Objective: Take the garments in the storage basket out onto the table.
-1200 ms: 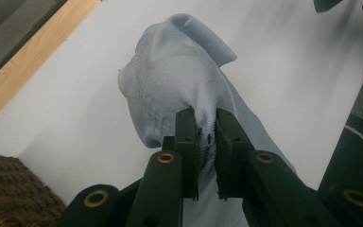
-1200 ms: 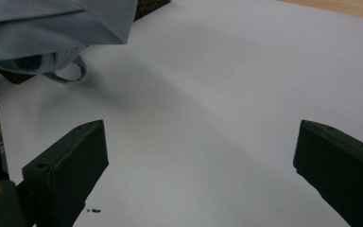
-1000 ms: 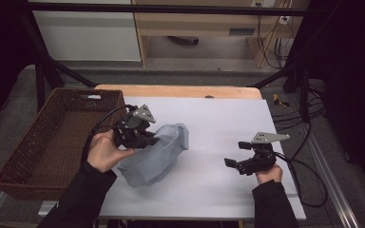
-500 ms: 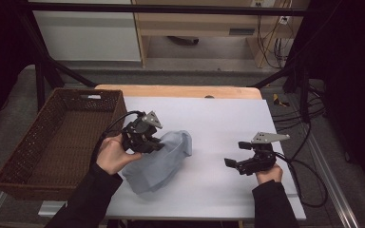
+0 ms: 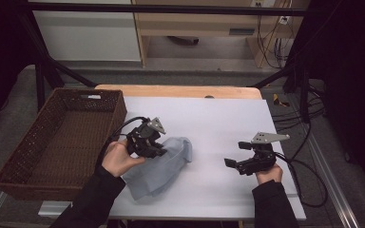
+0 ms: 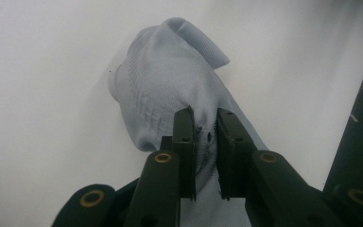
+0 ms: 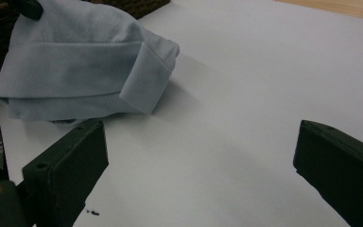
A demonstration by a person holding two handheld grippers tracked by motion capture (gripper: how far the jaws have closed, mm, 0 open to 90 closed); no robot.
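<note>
A light blue cloth lies crumpled on the white table, left of centre. My left gripper rests on the cloth's upper left part, held by a hand. In the left gripper view the gripper is shut on a fold of the cloth; its jaws have just eased a little with the fabric still pinched between them. My right gripper stands open at the table's right, apart from the cloth. In the right gripper view its jaws spread wide over bare table, with the cloth beyond them.
A brown wicker basket stands at the table's left edge, close to the cloth, and its corner shows in the right gripper view. A wooden strip runs along the table's far edge. Cables trail at the right.
My left gripper has sunk toward the table with the cloth in it. The cloth now lies lower and flatter. The right gripper has kept still.
</note>
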